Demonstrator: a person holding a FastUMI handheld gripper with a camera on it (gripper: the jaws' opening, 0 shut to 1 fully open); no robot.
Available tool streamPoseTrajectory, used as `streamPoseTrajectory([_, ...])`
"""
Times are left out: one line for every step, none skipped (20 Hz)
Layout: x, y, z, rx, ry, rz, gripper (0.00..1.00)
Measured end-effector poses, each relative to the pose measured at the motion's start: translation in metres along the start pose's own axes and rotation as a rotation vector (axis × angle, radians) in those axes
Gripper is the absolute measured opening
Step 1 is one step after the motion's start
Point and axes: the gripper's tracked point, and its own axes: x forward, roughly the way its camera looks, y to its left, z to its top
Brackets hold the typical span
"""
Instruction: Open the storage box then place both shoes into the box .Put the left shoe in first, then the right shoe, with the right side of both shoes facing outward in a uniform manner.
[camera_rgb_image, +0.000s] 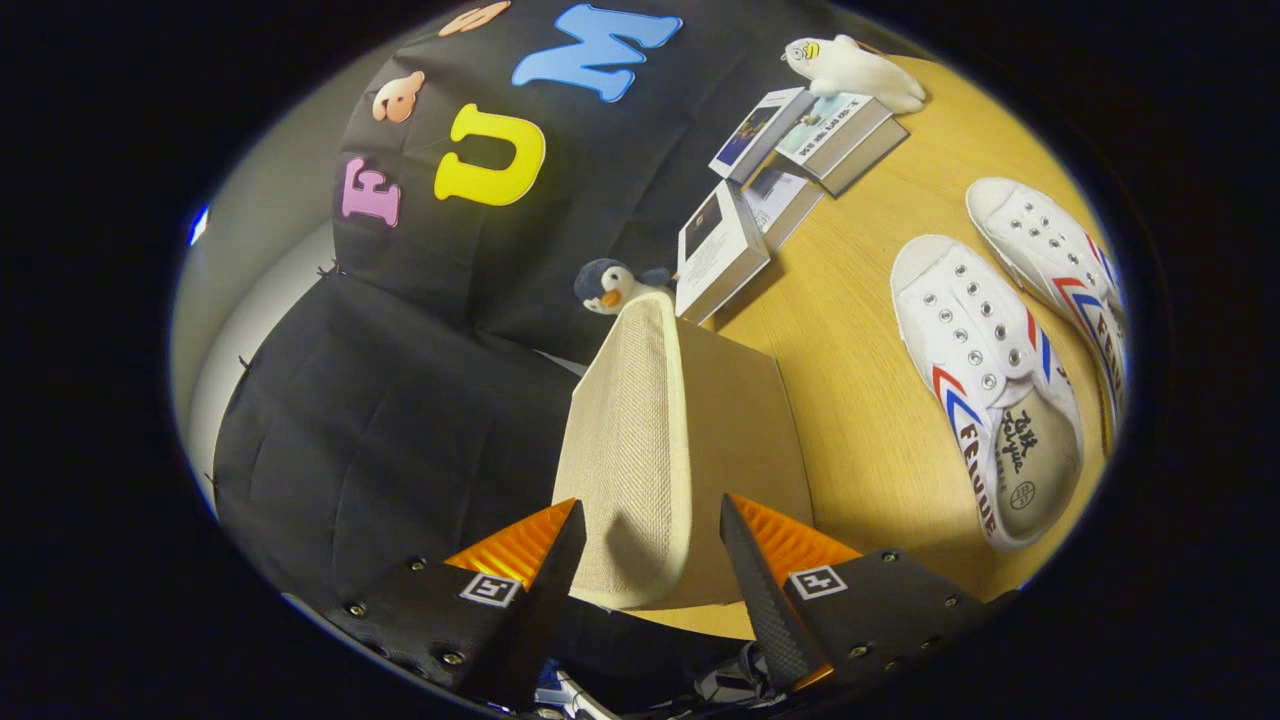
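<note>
Storage box lid (640, 450) between jaws

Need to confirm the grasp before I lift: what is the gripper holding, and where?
The gripper holds the storage box lid by its near edge, which sits between the fingers.

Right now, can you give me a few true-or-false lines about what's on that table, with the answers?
1. The tongs have the box lid between their fingers. True.
2. Both shoes already lie in the box. False: the two shoes lie side by side on the table, beside the box.
3. A toy penguin peeks from behind the lid. True.
4. The books lie between the fingers. False: they lie well beyond the box, near a white plush toy.
5. The shoes have no laces. True.
</note>
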Motion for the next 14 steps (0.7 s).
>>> streamPoseTrajectory([0.002, -0.003, 0.0, 0.003, 0.006, -0.012, 0.82])
streamPoseTrajectory([0.0, -0.001, 0.001, 0.011, 0.007, 0.0, 0.61])
streamPoseTrajectory([0.0, 0.0, 0.002, 0.016, 0.011, -0.009, 0.46])
streamPoseTrajectory([0.0, 0.0, 0.001, 0.014, 0.014, -0.009, 0.38])
streamPoseTrajectory([-0.001, 0.001, 0.002, 0.009, 0.029, -0.002, 0.34])
streamPoseTrajectory([-0.003, 0.003, 0.0, -0.001, 0.038, 0.002, 0.33])
streamPoseTrajectory([-0.005, 0.006, 0.003, -0.012, 0.034, 0.022, 0.34])
streamPoseTrajectory([-0.006, 0.006, 0.012, 0.008, -0.006, 0.006, 0.18])
streamPoseTrajectory([-0.009, 0.012, 0.011, 0.008, 0.009, 0.026, 0.03])
streamPoseTrajectory([-0.007, 0.015, 0.009, -0.007, 0.02, 0.025, 0.03])
streamPoseTrajectory([-0.008, 0.018, 0.009, -0.025, 0.036, 0.029, 0.03])
streamPoseTrajectory([-0.01, 0.022, 0.009, -0.039, 0.039, 0.031, 0.04])
streamPoseTrajectory([-0.011, 0.029, 0.012, -0.043, 0.035, 0.042, 0.03])
streamPoseTrajectory([-0.013, 0.038, 0.014, -0.04, 0.035, 0.058, 0.03])
